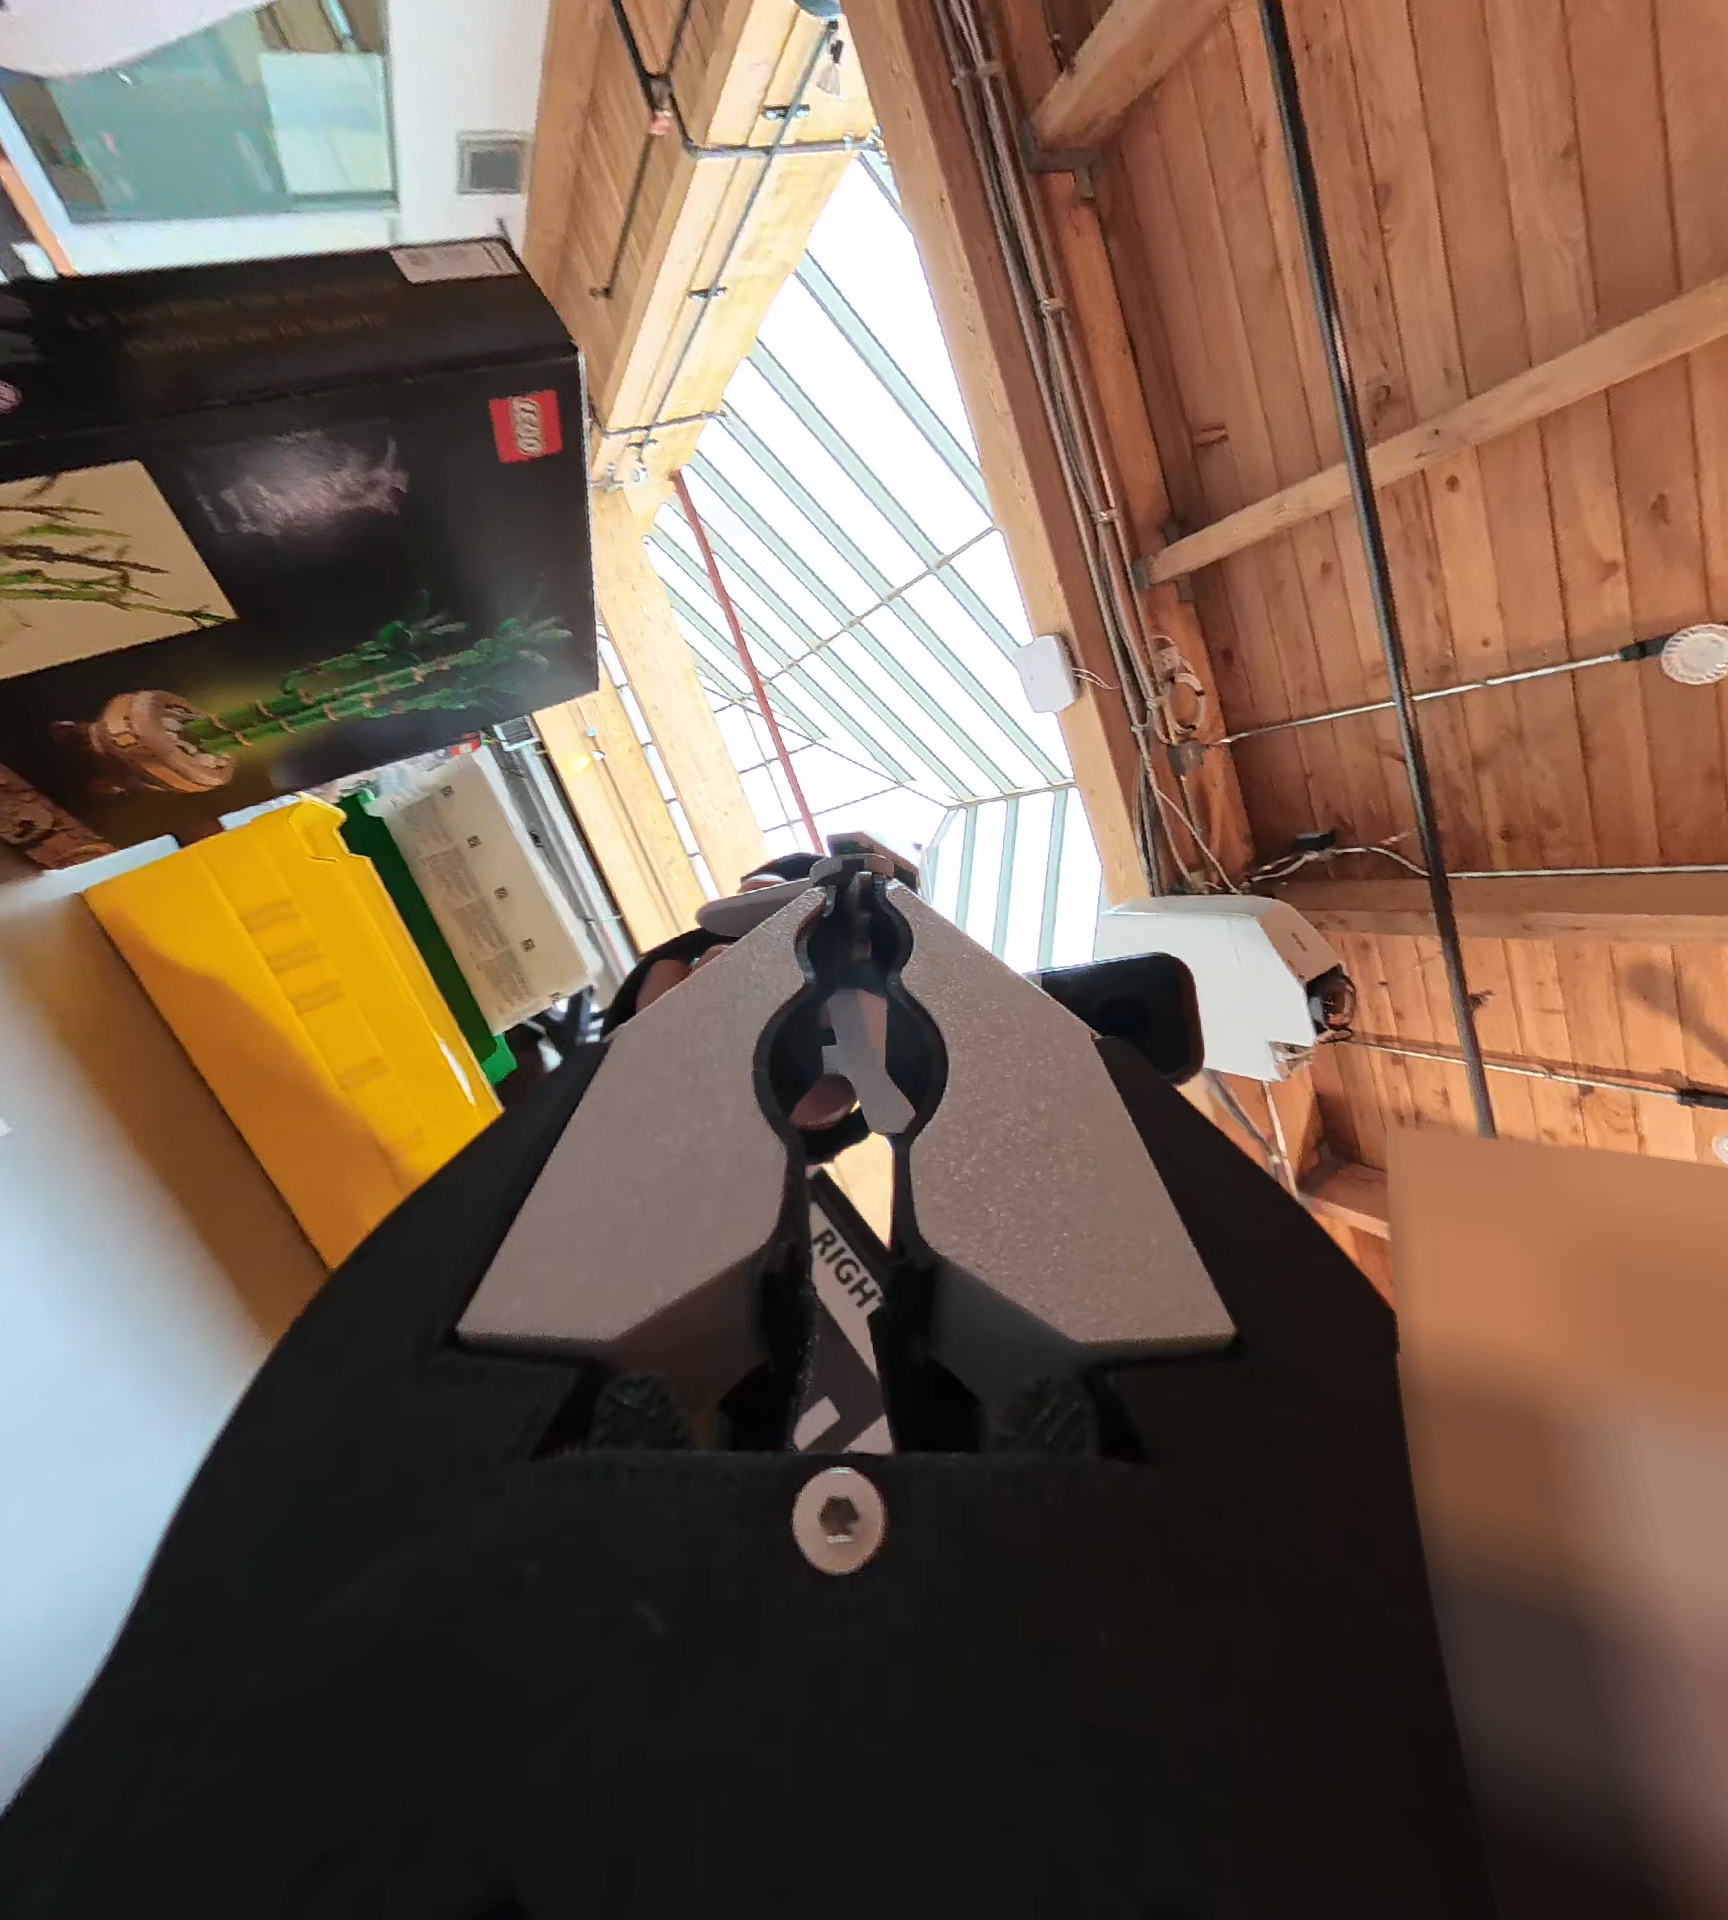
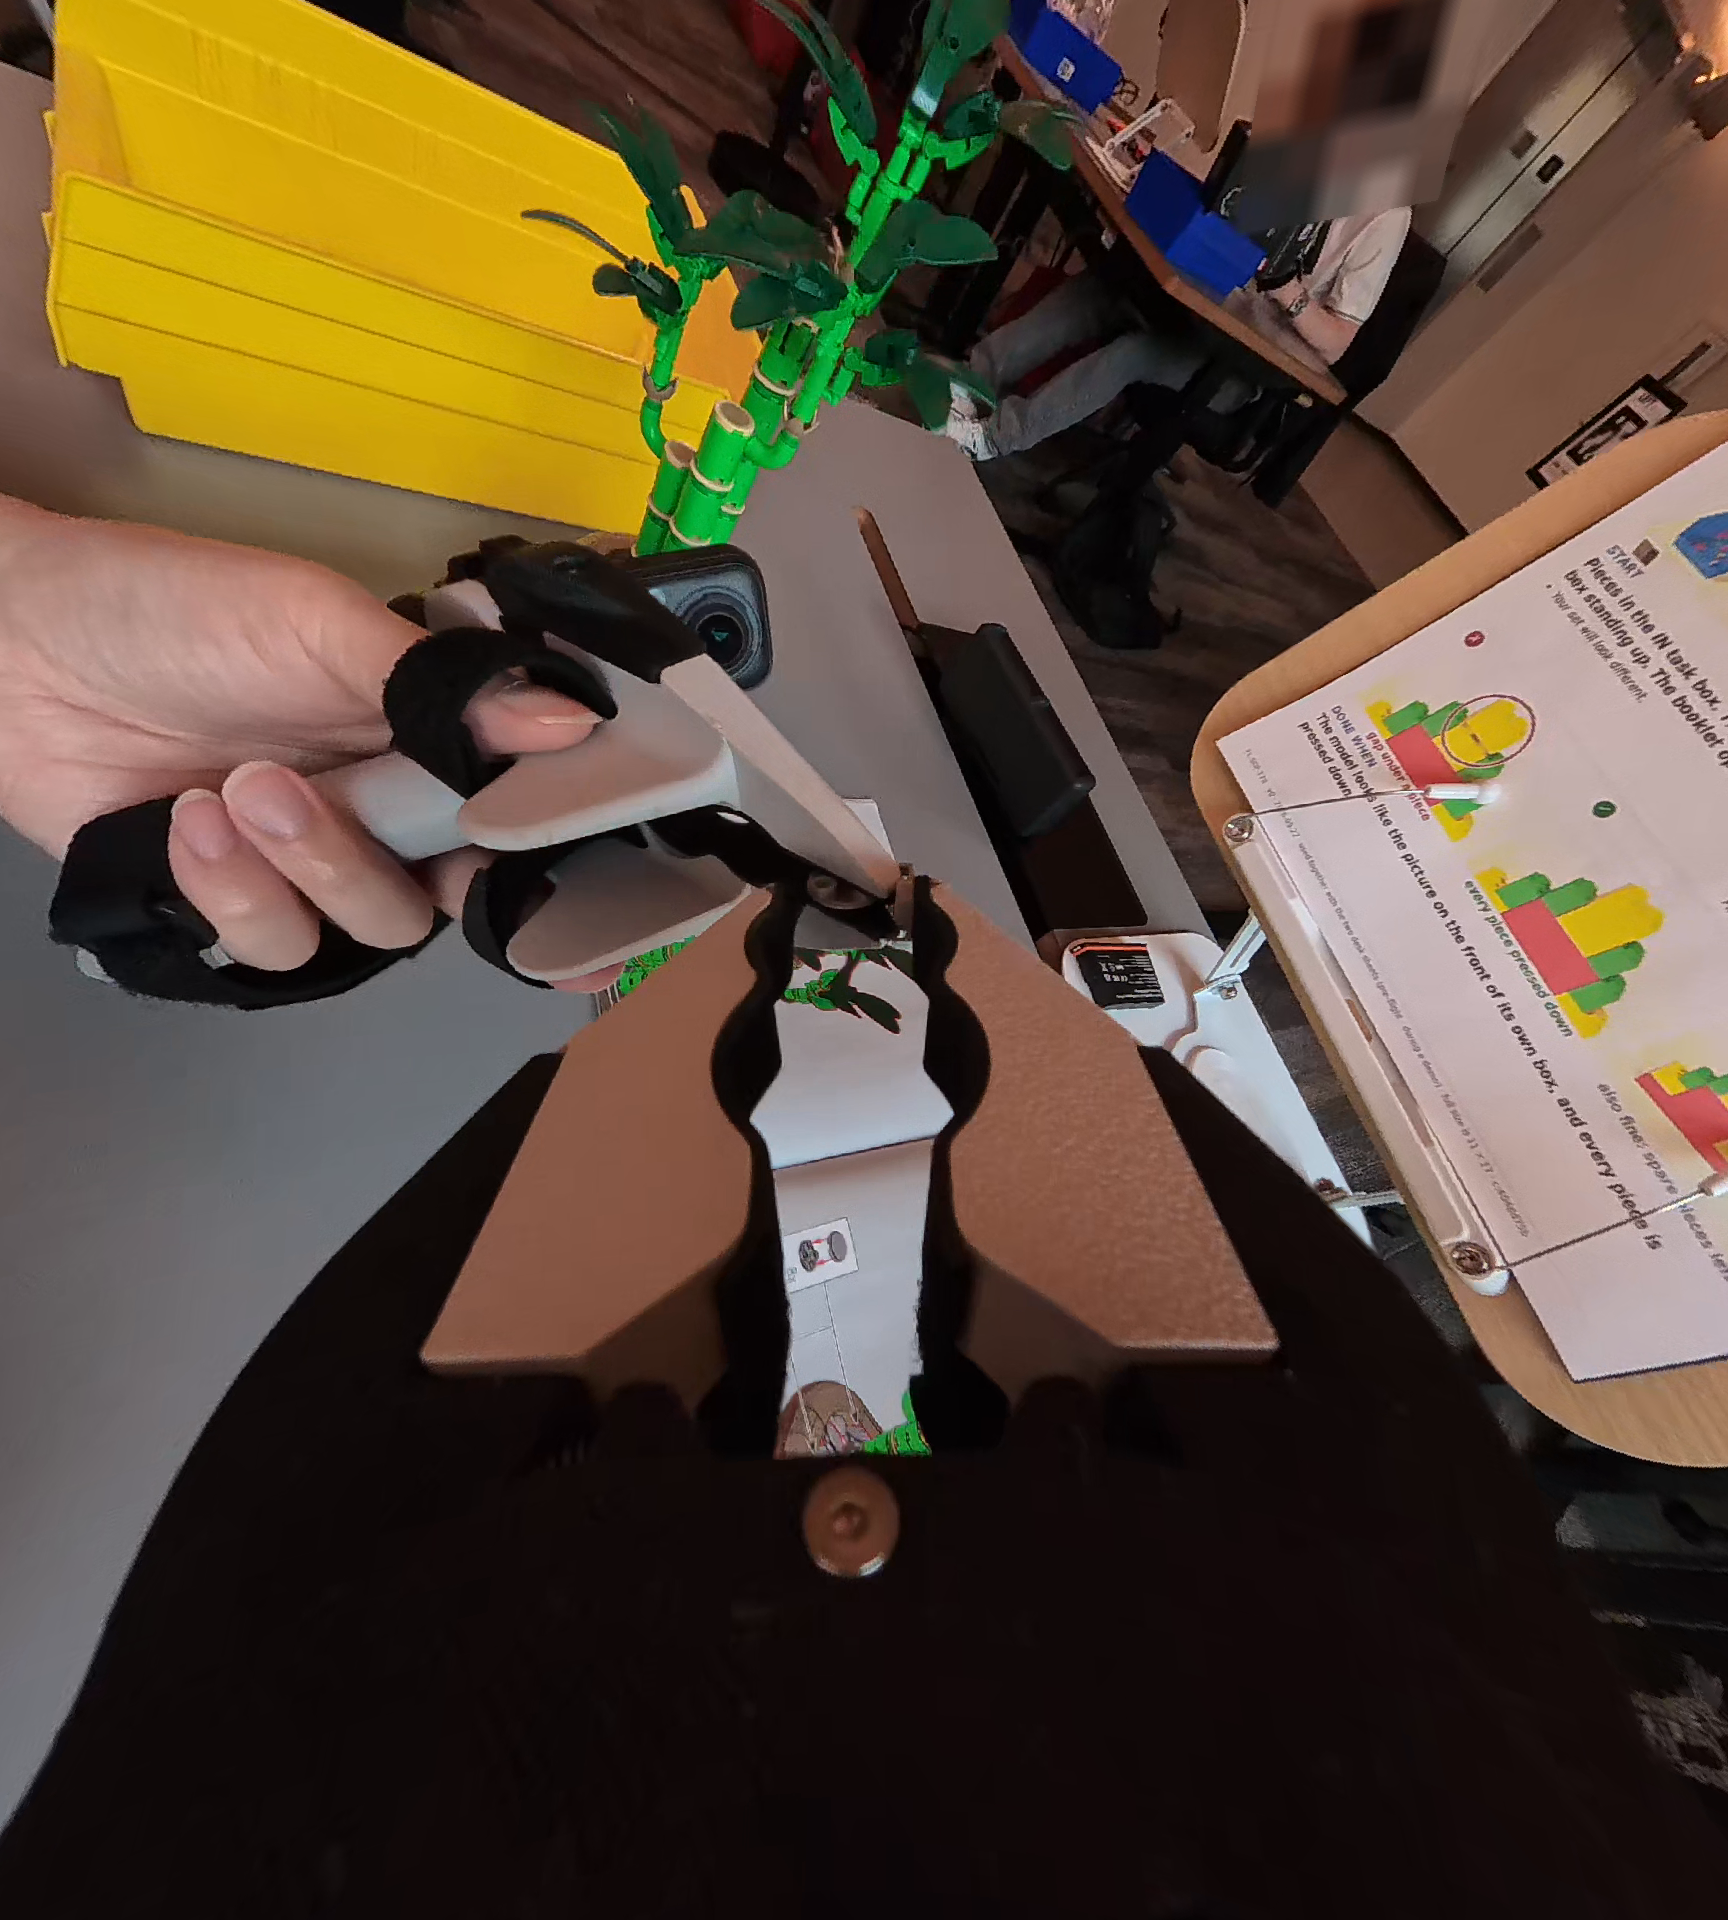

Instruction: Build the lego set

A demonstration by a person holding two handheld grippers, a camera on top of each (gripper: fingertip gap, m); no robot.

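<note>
left gripper (image 1: 855, 883): tips pinching a small dark piece (image 1: 849, 864), held aloft | right gripper (image 2: 844, 904): tips nipping that piece (image 2: 844, 896) too | bamboo model (image 2: 735, 416): upright, far centre, before yellow bins (image 2: 320, 312) | handling: likely tiny, light, rigid, slippery; best gripped by flat edges.

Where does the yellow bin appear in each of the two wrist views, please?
Left wrist view: the yellow bin sits left of centre, below the black set box.
Right wrist view: it fills the upper left, behind the green bamboo model.
Shared landmark: the meeting gripper tips, with the left gripper near centre.
</note>
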